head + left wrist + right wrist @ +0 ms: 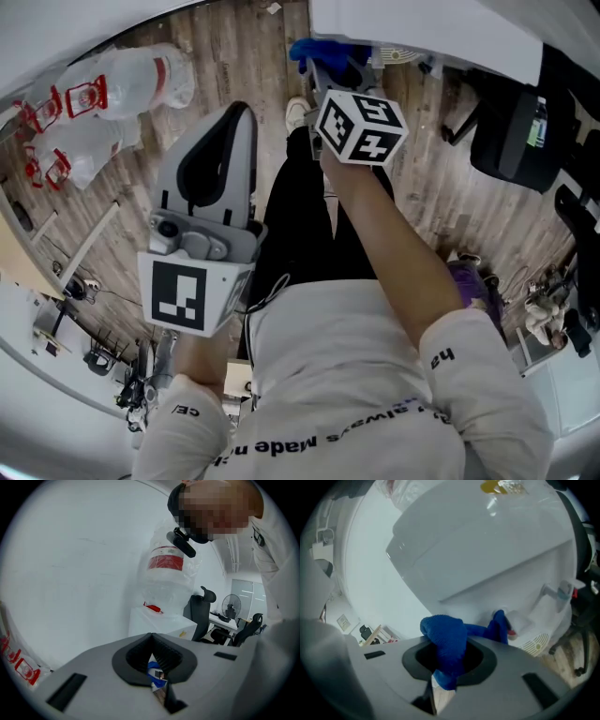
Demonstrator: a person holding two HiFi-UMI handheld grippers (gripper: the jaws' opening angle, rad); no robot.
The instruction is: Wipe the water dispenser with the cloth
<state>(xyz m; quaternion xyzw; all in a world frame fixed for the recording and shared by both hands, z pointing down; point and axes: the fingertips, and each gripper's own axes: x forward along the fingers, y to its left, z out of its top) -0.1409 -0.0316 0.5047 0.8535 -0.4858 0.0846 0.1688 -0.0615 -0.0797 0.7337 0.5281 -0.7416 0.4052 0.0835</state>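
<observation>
Right gripper (pixel 445 660) fingers clenched on the blue cloth (pixel 446 637), close to the water dispenser (pixel 487 550); left gripper (pixel 151 639) fingers pressed together, empty.

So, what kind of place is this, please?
Probably an office: black office chairs on a wood-look floor, a fan further back, and a white water dispenser.
</observation>
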